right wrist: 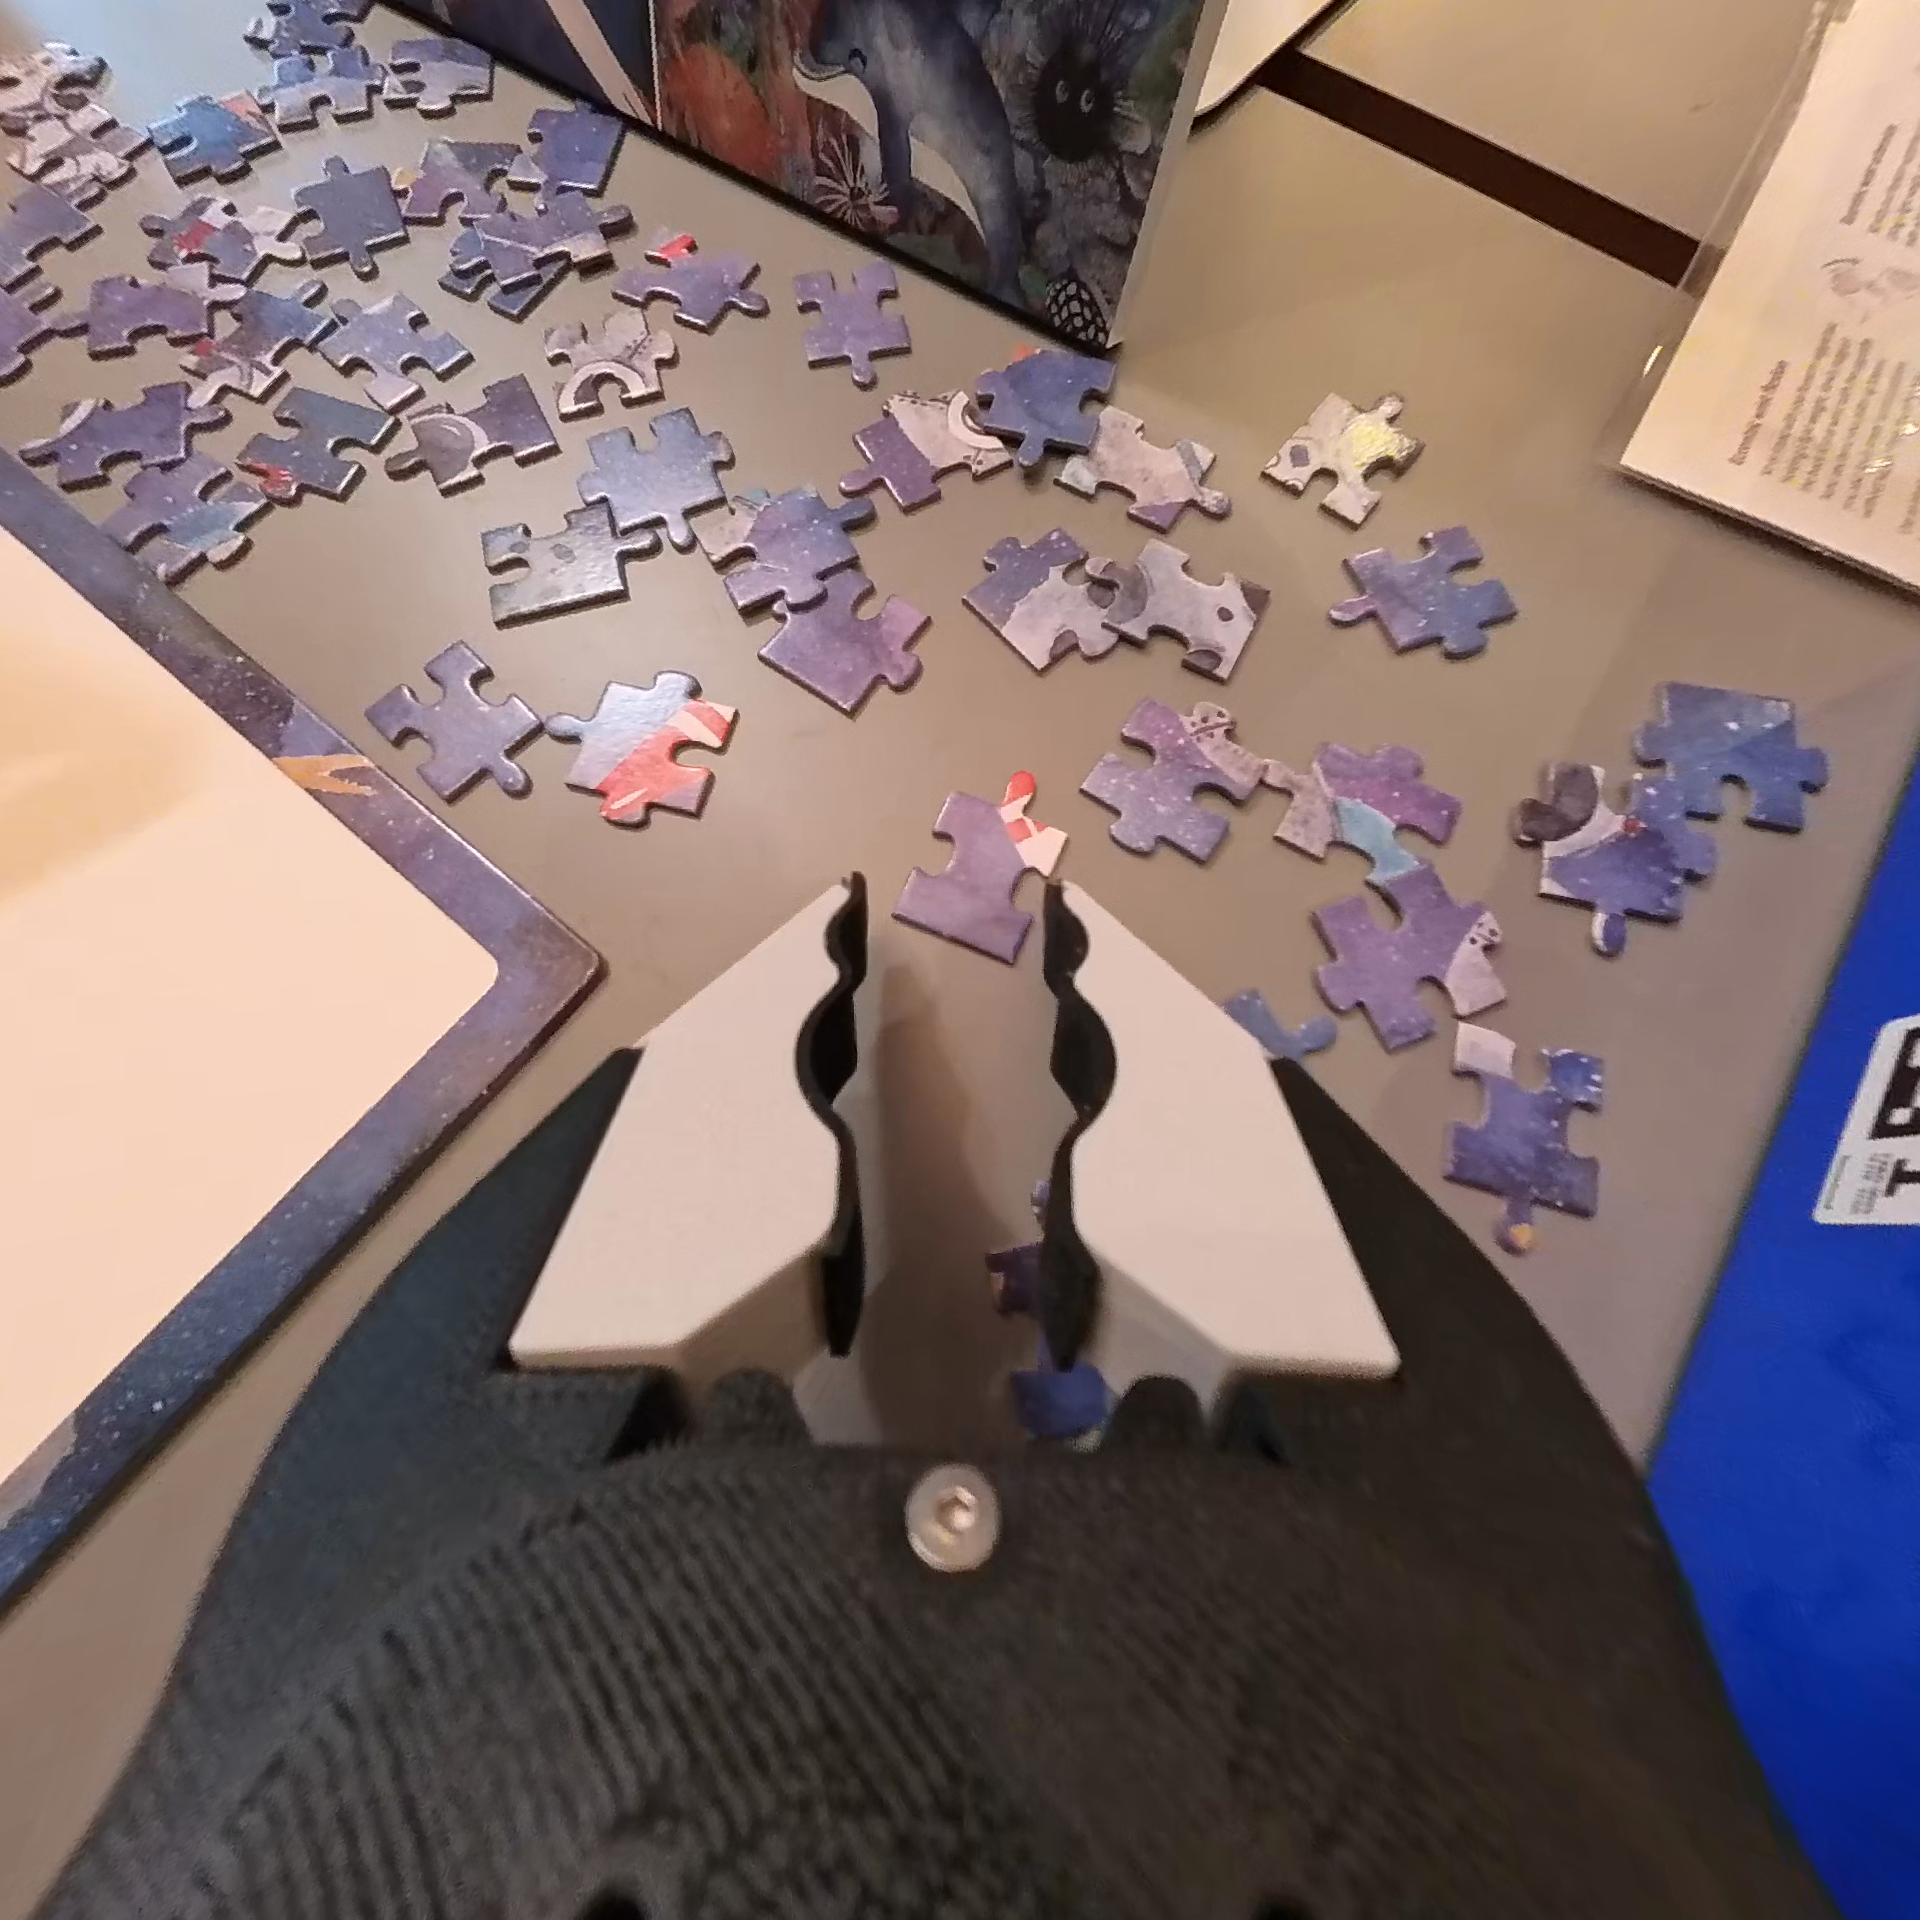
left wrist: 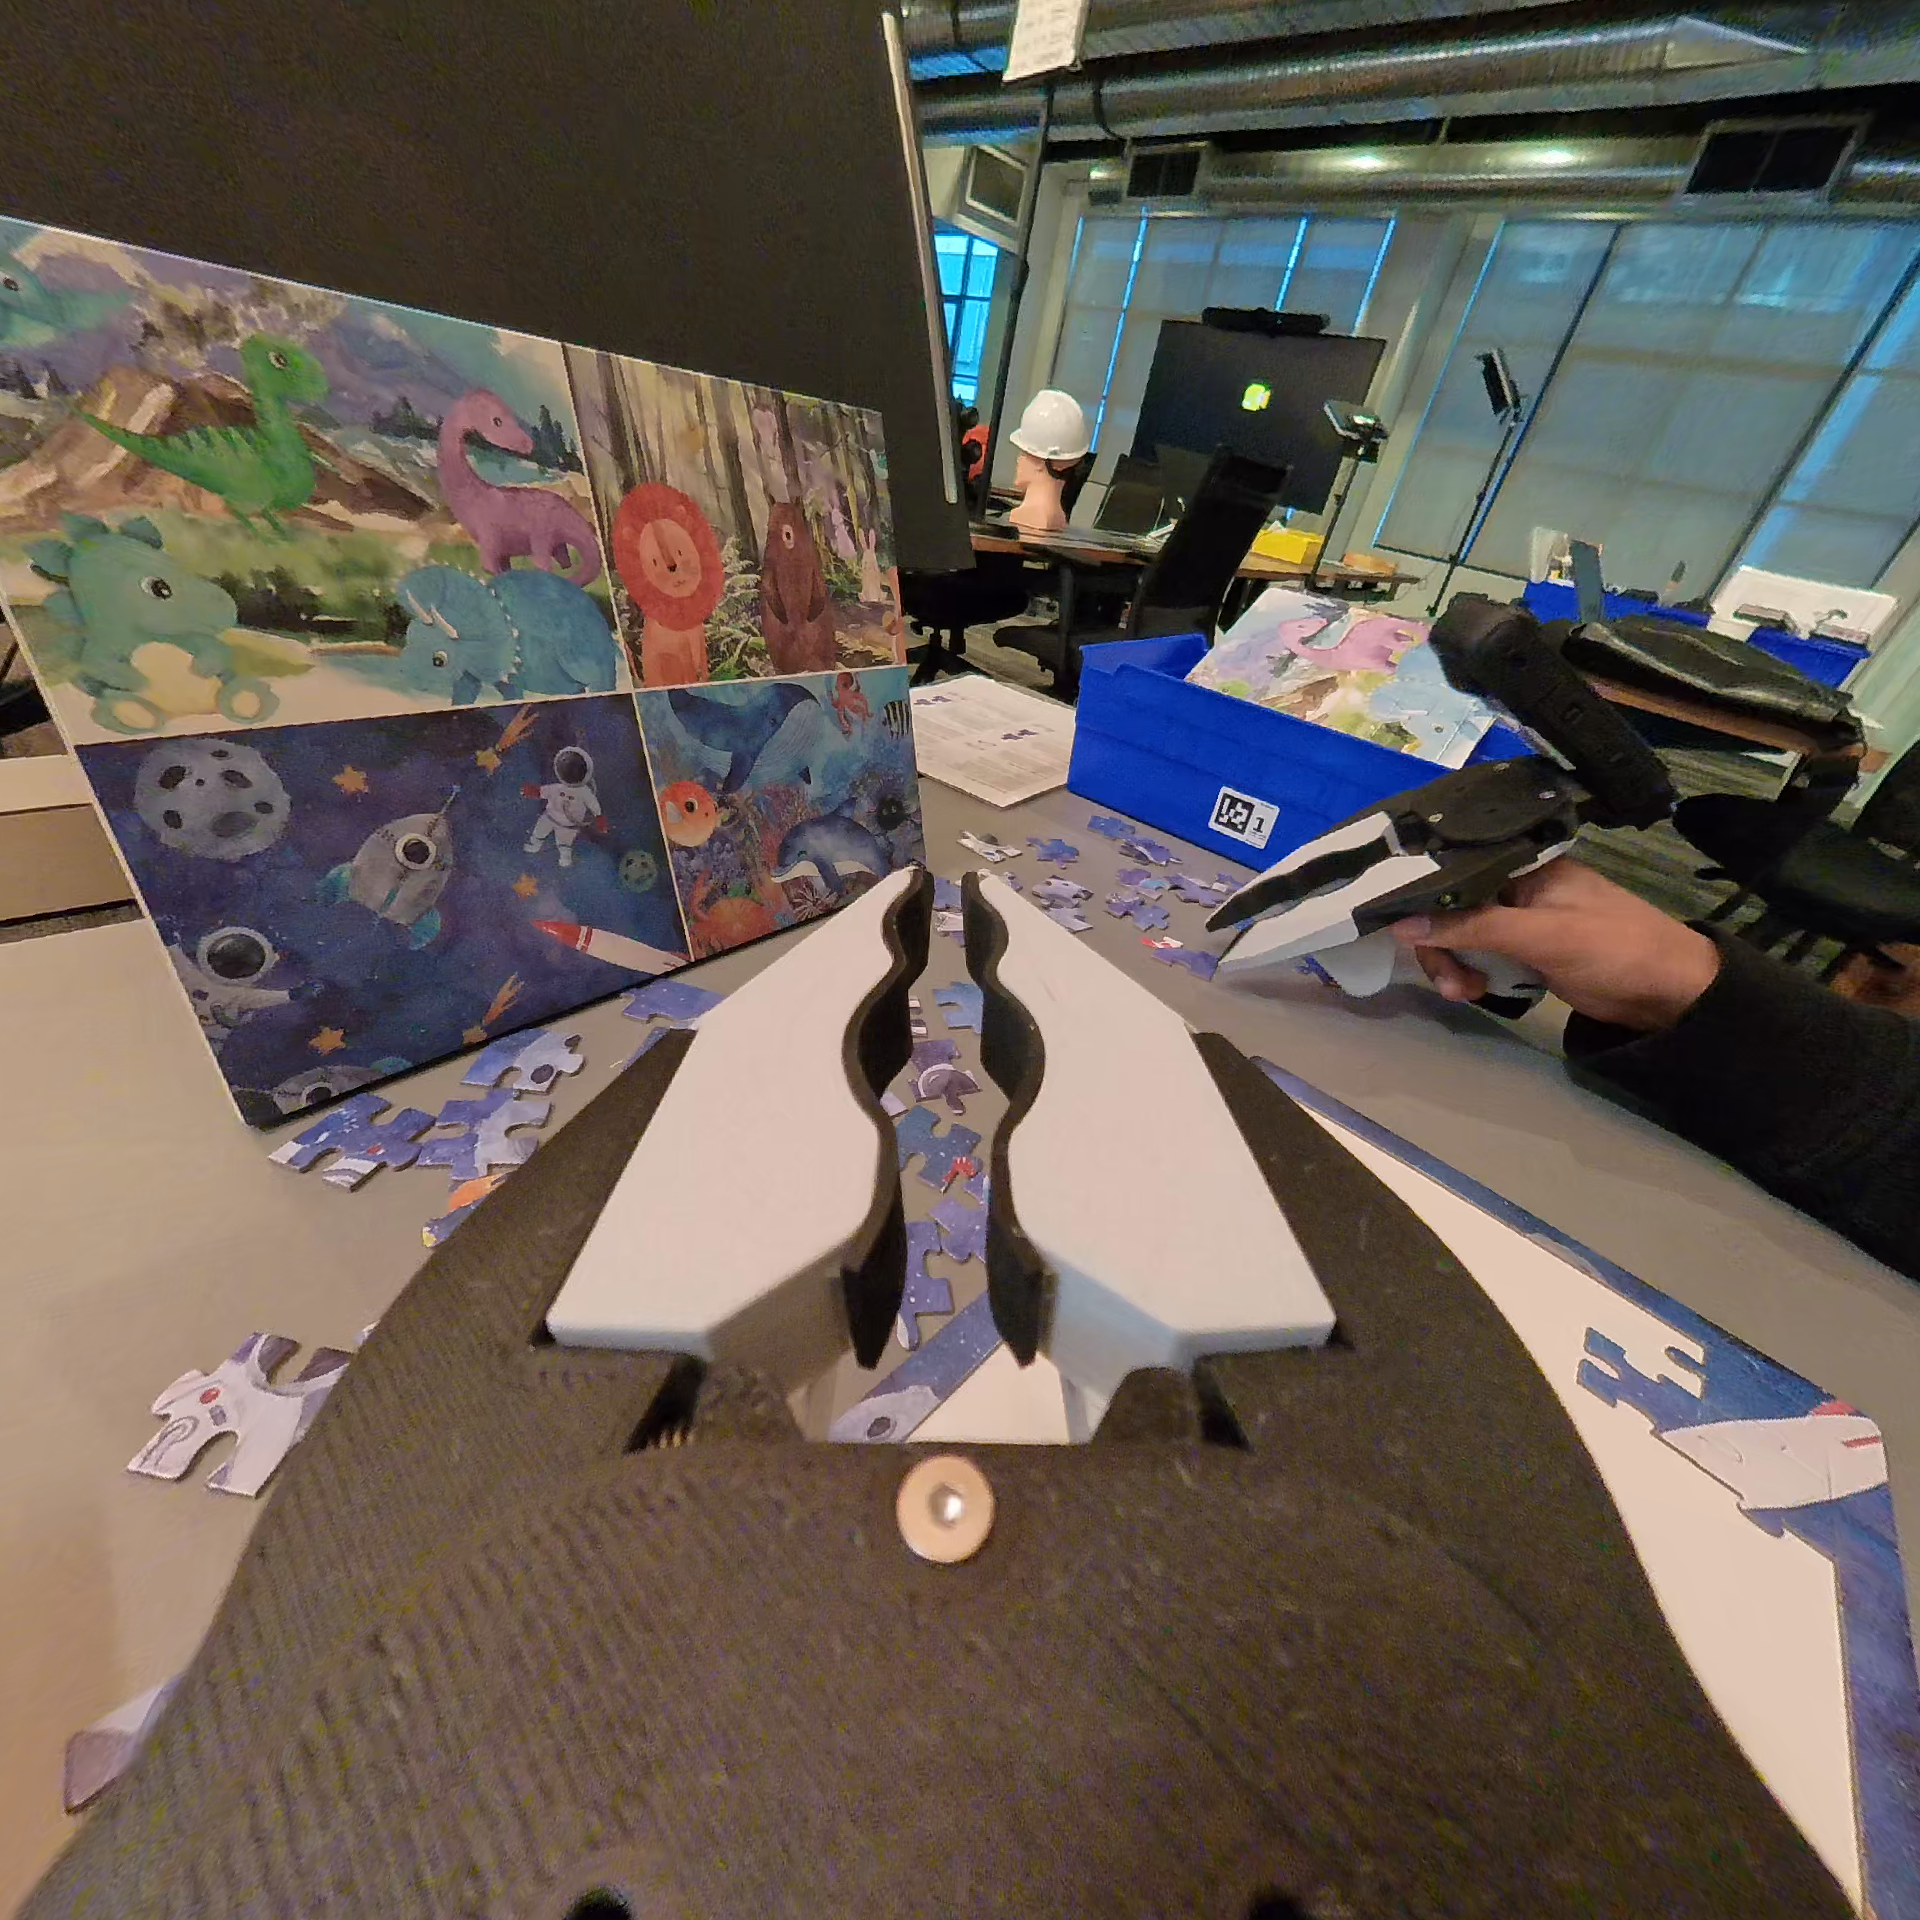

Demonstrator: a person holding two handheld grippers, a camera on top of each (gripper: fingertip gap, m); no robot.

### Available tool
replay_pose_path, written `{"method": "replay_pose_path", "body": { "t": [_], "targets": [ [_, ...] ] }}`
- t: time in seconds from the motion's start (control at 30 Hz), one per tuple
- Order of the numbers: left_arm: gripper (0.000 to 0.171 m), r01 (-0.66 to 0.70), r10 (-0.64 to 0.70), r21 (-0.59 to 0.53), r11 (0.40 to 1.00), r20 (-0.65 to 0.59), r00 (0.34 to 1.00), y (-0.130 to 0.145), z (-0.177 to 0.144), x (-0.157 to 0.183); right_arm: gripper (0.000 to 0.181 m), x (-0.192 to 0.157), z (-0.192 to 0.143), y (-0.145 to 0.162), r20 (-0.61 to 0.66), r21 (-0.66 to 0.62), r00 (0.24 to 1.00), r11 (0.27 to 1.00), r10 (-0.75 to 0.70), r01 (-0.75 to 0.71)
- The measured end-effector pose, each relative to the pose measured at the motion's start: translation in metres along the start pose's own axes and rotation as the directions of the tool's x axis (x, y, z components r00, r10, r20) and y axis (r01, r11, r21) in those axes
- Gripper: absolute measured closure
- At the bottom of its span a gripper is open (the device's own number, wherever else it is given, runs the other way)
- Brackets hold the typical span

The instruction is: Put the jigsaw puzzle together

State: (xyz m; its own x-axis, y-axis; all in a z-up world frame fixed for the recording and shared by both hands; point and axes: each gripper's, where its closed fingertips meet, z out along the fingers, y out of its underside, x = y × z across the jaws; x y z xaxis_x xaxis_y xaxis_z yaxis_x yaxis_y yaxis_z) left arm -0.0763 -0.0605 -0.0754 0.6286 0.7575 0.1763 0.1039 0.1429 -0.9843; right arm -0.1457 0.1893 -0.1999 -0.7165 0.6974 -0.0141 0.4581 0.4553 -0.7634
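Your biggest risk is with the right gripper [right wrist: 951,894]: its jaws stand apart with nothing held between the tips, and the purple piece with the red-and-white corner [right wrist: 977,868] lies flat on the table [right wrist: 665,914] just ahead, its near edge between the tips. A piece this thin probably gives the pads little to bite on, so if you close from above it may slide forward or skate sideways rather than lift. Push too far and you could nudge it into the loose pieces [right wrist: 790,561] scattered beyond, several of which already overlap, and you may pick up two at once.

A small blue fragment [right wrist: 1049,1387] shows low against the inner face of one finger; whether it is stuck there or simply lies on the table beneath, you cannot tell. If stuck, it could spoil the grip.

The puzzle tray [right wrist: 343,1060] lies to one side of this gripper, its white centre bare from this view, so most of the work looks undone. Mind its raised-looking border when carrying a piece across.

Your left gripper [left wrist: 945,883] is slightly parted and empty, hovering over more pieces near the picture box [left wrist: 416,665].
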Motion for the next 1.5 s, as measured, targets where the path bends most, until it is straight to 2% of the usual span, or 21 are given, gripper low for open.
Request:
{"method": "replay_pose_path", "body": {
  "t": [0.33,0.63,0.83,1.1,1.4,1.43,1.5],
  "targets": [
    [0.166,0.006,-0.006,-0.005,1.000,-0.004,1.000,0.001,0.001,0.000,0.149,0.011,-0.007,-0.001,-0.033,0.010,0.999,1.000,0.022,-0.022],
    [0.166,0.006,-0.006,-0.006,1.000,-0.007,1.000,0.002,0.001,0.001,0.145,0.000,0.008,0.008,-0.006,-0.037,1.000,0.999,-0.006,0.006],
    [0.166,0.009,-0.009,-0.005,1.000,-0.008,1.000,0.001,0.001,0.001,0.145,-0.001,0.010,0.008,0.001,-0.024,1.000,1.000,-0.018,0.018],
    [0.166,0.009,-0.009,-0.005,1.000,-0.009,1.000,0.001,0.001,0.001,0.167,-0.005,0.010,0.008,0.033,-0.021,0.999,0.999,-0.035,0.036],
    [0.166,0.009,-0.009,-0.006,1.000,-0.011,1.000,0.002,0.001,0.002,0.169,-0.007,0.008,0.007,0.033,-0.017,0.998,0.999,-0.050,0.050],
    [0.166,0.010,-0.010,-0.005,1.000,-0.011,1.000,0.001,0.001,0.002,0.181,-0.007,0.007,0.005,0.037,-0.009,0.998,0.999,-0.052,0.052],
    [0.166,0.010,-0.010,-0.005,1.000,-0.012,1.000,0.001,0.001,0.002,0.181,-0.010,0.004,0.001,0.047,0.016,0.997,0.998,-0.058,0.057]
  ]
}}
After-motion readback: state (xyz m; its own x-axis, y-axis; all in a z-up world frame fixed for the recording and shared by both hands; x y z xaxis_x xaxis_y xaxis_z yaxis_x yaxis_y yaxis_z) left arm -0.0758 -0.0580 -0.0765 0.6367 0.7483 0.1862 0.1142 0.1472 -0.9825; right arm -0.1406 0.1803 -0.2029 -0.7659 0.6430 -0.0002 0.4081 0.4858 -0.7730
